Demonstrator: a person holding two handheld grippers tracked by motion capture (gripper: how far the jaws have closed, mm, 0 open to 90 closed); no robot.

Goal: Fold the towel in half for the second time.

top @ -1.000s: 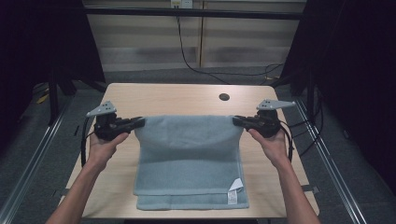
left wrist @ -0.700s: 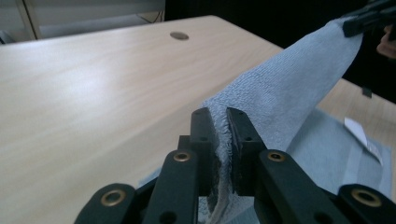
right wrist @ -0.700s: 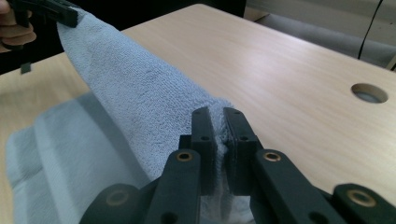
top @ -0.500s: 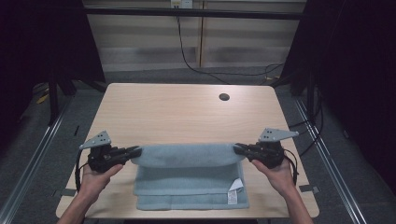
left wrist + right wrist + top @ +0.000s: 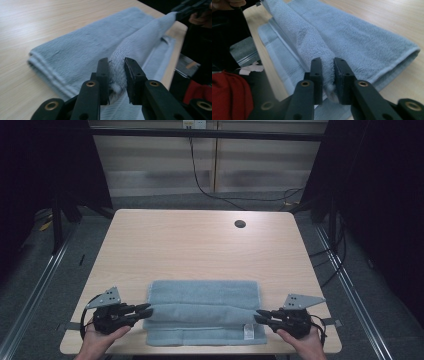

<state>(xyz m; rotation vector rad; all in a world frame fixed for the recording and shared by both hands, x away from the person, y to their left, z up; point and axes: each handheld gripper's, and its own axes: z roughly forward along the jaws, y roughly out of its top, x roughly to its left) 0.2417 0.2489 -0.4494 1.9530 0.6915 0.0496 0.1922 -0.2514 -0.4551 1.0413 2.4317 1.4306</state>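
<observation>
**Wooden table, one towel near the front edge**

Light wood table (image 5: 200, 245), rectangular with rounded corners, grain running left to right. Small dark round hole (image 5: 240, 224) toward the far right. Folded light blue towel (image 5: 202, 300) lying flat near the front edge, roughly centred, long side along that edge, white label (image 5: 247, 332) at its front right corner.
</observation>
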